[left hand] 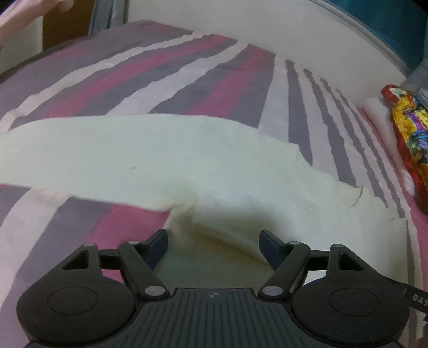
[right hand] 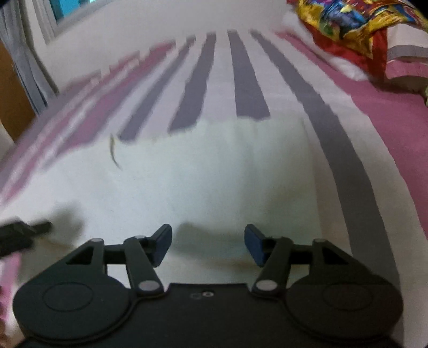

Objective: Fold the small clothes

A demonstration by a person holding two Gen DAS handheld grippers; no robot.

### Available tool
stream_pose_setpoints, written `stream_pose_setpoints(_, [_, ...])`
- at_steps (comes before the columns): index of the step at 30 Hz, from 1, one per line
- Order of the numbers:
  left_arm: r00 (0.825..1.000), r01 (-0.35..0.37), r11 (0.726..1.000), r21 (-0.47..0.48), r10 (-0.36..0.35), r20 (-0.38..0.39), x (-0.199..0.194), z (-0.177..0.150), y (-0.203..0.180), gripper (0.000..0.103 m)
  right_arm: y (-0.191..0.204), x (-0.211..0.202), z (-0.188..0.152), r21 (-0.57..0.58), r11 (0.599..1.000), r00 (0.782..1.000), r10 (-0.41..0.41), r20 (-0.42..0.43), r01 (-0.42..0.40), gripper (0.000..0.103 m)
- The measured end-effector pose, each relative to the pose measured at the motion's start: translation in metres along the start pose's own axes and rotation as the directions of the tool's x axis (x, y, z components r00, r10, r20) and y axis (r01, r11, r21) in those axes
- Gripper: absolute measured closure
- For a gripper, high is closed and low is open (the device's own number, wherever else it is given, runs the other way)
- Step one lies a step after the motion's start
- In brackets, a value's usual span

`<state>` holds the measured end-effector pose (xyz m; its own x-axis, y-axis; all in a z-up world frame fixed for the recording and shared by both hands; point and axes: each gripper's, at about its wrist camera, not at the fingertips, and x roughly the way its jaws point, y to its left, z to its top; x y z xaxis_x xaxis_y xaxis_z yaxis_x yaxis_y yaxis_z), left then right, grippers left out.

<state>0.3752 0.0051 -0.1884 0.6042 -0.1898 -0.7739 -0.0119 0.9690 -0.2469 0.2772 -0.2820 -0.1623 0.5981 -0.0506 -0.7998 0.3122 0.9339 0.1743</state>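
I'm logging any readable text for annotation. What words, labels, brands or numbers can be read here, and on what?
"DAS": white letters on a black tag at the right edge of the left wrist view, cut off by the frame.
Colourful printed fabric: print too blurred to read.
Nothing else legible.

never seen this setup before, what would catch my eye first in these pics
A cream cloth lies spread across a bed sheet with bold pink, grey and white stripes. Both tools hang over its near edge with jaws apart, left tool and right tool. A bright red and yellow cloth sits crumpled at the far right.
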Motion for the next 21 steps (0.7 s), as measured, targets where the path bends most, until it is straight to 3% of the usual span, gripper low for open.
stream_pose_setpoints(5, [0.999,-0.014,0.999,-0.039,0.013,-0.031,-0.02,-0.003,0.039,0.028,0.008,-0.014,-0.005,0.019,1.0,1.0,0.025,0.01,-0.025,0.044])
stream_pose_setpoints(12, [1.0,-0.006,0.961,-0.277,0.001,-0.016,-0.048,-0.003,0.136,0.028,0.043,-0.024,-0.007,-0.012,0.997,0.997,0.072,0.007,-0.072,0.044])
stream_pose_setpoints(17, [1.0,0.001,0.9,-0.437,0.002,0.008,-0.056,-0.001,0.206,0.028,0.077,-0.025,-0.015,-0.059,0.992,0.994,0.107,-0.01,-0.108,0.043])
stream_pose_setpoints(21, [0.999,0.005,0.831,-0.556,0.014,0.03,-0.053,-0.005,0.254,0.028,0.103,-0.022,-0.023,-0.093,0.987,0.992,0.126,-0.028,-0.128,0.043])
